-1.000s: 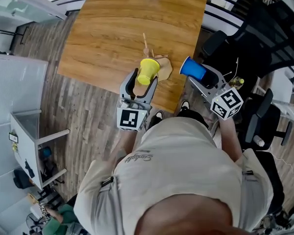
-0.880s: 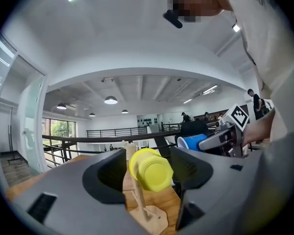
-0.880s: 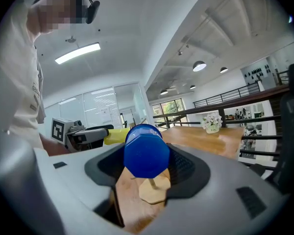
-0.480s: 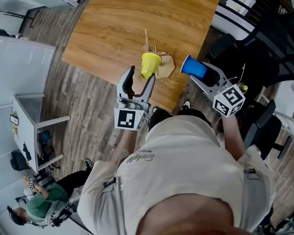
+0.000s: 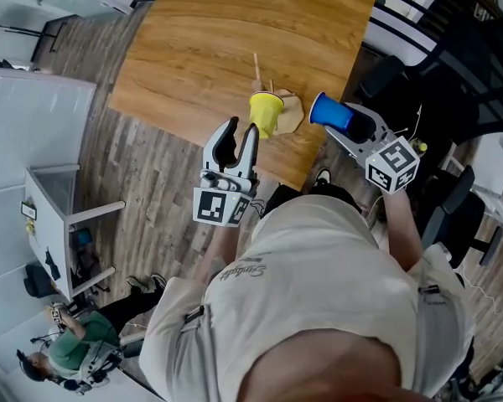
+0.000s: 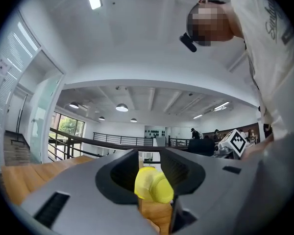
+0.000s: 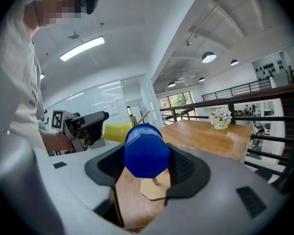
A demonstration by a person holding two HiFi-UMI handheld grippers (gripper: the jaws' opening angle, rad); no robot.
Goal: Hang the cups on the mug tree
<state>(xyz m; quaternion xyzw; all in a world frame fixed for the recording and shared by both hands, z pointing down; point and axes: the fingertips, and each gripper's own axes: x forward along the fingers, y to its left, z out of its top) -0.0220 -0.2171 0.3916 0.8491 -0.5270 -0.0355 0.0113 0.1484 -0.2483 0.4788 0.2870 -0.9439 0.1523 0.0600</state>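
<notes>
A yellow cup (image 5: 267, 111) hangs tilted on the wooden mug tree (image 5: 288, 116) near the table's front edge. My left gripper (image 5: 240, 131) sits just short of it, jaws closing with nothing between them. In the left gripper view the yellow cup (image 6: 153, 185) shows beyond the fingertips, apart from them. My right gripper (image 5: 345, 124) is shut on a blue cup (image 5: 329, 114), held off the table's right corner beside the tree. In the right gripper view the blue cup (image 7: 146, 151) fills the jaws, with the tree's base (image 7: 156, 187) behind it and the yellow cup (image 7: 118, 132) to the left.
The wooden table (image 5: 201, 48) ends just in front of me. Black office chairs (image 5: 436, 65) and a railing crowd the right side. A white cabinet (image 5: 59, 224) stands on the floor at the left. A flower pot (image 7: 219, 117) is at the table's far end.
My left gripper let go of the yellow cup, which now stays on the tree, then drew back toward me with its jaws narrower. The right gripper still holds the blue cup in place.
</notes>
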